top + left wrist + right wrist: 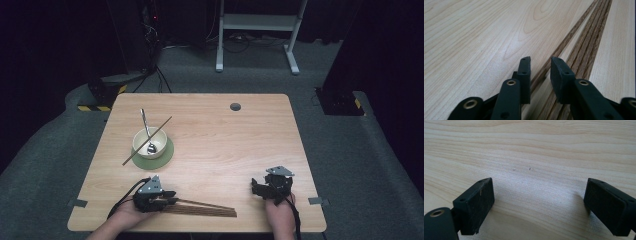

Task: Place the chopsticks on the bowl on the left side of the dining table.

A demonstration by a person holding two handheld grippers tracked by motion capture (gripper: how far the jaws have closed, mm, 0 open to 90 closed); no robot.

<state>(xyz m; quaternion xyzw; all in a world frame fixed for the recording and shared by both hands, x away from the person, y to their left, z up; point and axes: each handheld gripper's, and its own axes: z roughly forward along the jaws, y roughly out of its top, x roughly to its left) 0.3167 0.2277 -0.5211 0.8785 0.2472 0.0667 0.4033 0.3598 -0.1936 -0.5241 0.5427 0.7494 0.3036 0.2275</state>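
Overhead light brightens the table point(210, 125); surroundings stay dark, close views slightly soft.

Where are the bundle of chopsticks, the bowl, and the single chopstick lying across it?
bundle of chopsticks point(207, 208), high view, middle of the sticks.
bowl point(140, 146), high view, near wall.
single chopstick point(131, 157), high view, part jutting past the bowl towards the person.

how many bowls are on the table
1. The bowl sits on a green saucer at the table's left side, with a spoon standing in it and one chopstick lying across its rim.
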